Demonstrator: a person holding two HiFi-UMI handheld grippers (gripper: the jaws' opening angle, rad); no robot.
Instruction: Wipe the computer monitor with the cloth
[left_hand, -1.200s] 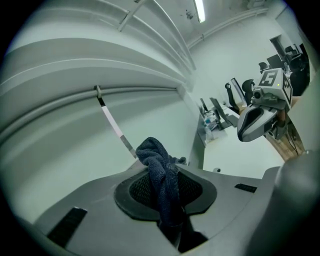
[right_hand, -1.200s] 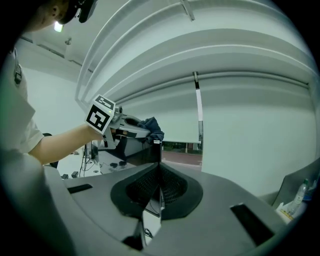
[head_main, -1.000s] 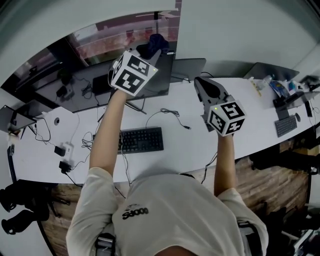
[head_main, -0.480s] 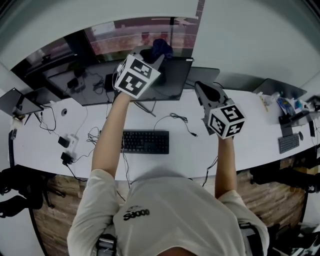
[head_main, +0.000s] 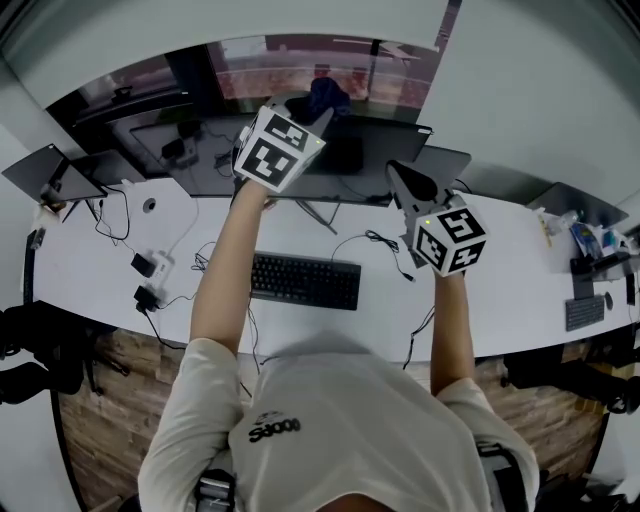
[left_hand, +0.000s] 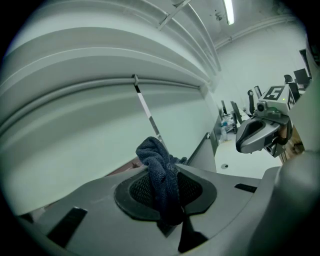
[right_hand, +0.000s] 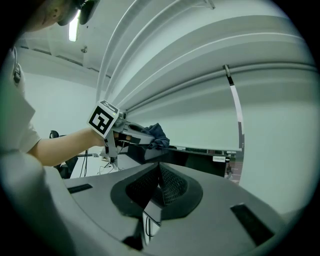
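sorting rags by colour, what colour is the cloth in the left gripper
Dark navy blue; the cloth shows best in the left gripper view.

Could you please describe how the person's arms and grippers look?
The left gripper and right gripper are grey and tapered, with dark mesh-lined jaws; each carries a white cube with black square markers. The person wears a pale short-sleeved T-shirt.

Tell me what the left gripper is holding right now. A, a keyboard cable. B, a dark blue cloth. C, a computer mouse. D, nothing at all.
B: the left gripper view shows the left gripper with its jaws closed on a dark blue cloth, which sticks out past them.
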